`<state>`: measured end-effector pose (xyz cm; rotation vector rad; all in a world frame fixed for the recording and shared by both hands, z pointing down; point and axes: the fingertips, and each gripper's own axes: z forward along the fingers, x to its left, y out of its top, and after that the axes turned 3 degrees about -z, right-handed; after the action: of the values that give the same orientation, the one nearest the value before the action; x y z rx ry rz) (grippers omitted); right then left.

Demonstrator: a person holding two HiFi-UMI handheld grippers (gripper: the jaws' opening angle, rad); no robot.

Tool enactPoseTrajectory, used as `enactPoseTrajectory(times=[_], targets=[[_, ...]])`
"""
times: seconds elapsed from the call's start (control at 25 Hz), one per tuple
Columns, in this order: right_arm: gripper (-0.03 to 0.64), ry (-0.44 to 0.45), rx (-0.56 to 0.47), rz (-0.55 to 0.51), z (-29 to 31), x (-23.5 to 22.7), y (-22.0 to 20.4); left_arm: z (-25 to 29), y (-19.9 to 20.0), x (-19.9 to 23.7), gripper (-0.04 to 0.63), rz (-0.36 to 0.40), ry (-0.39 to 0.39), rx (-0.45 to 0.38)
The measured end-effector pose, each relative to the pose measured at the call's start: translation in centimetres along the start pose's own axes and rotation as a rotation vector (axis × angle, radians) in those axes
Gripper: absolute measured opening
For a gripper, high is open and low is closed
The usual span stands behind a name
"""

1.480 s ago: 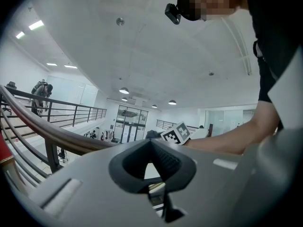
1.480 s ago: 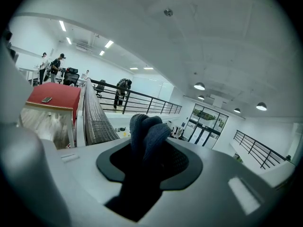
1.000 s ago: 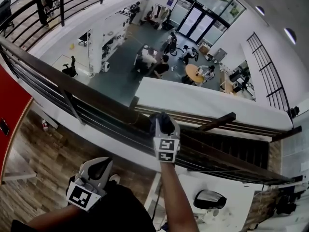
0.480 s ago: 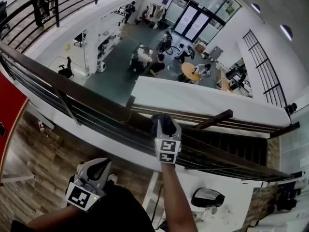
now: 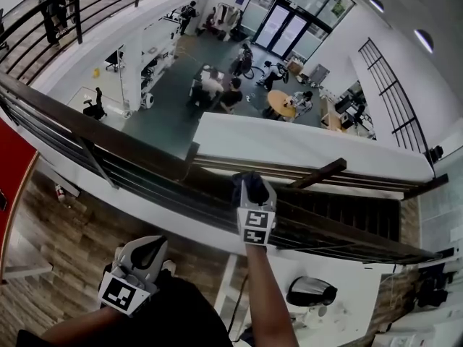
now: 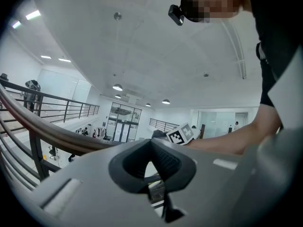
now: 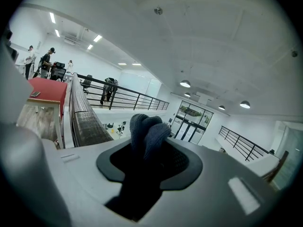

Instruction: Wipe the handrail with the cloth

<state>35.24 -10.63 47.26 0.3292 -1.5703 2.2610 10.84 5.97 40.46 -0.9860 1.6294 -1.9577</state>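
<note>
The dark wooden handrail [image 5: 87, 127] runs diagonally across a balcony, above an atrium floor [image 5: 173, 114] where people sit far below. The right gripper [image 5: 250, 186] reaches forward at arm's length, its tip at the rail's top surface. The left gripper [image 5: 148, 247] is held low beside the person's body, well back from the rail, jaws closed together on nothing. A bunched dark blue cloth [image 7: 147, 131] is clamped in the right gripper's jaws and sticks out past them.

Head view: from above, steeply down over handrail [image 5: 130, 144] to lower hall [image 5: 173, 103]. Left gripper view: low, tilted up toward ceiling [image 6: 142, 46]; right gripper view: close, along handrail. All three share handrail.
</note>
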Motion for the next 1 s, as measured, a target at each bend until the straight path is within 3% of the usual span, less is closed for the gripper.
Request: enactPoseTrajectory(times=[0.32,1.0], targets=[[0.141,-0.050,0.026,0.026,-1.0,-2.1,-1.3,0.5,0.3,-0.8,-0.003,0.006,-0.041,0.006],[0.141,-0.111,0.044,0.030,-2.7,-5.5,-3.6,0.6,-0.2,-1.5,-0.003,0.011,-0.045,0.018]])
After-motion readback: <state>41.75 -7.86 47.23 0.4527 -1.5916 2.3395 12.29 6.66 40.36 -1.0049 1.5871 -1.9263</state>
